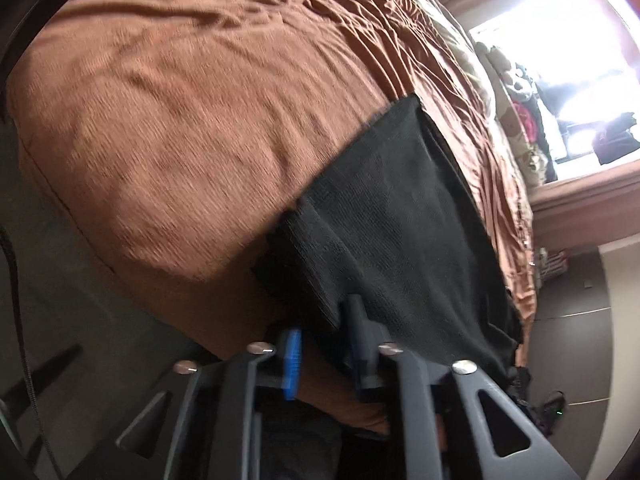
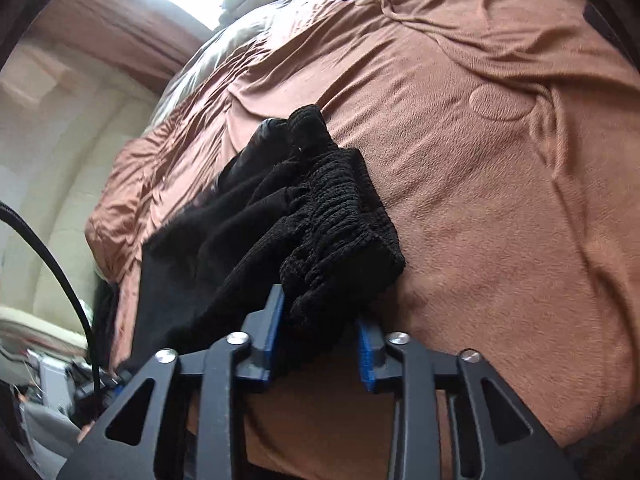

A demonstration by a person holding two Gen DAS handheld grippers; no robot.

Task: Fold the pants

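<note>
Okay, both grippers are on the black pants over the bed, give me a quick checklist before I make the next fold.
1. Right gripper has the bunched ribbed waistband between its fingers: ok.
2. Left gripper grips the pants: cannot tell; cloth drapes over one finger, blurred.
3. Pants spread flat: not ok; the waistband end is crumpled.
4. Brown bedspread ahead bare for laying down: ok, only wrinkles.
5. Fabric away from the bed's edge: not ok; it hangs over the side.
6. Black cable away from the cloth: cannot tell.
</note>
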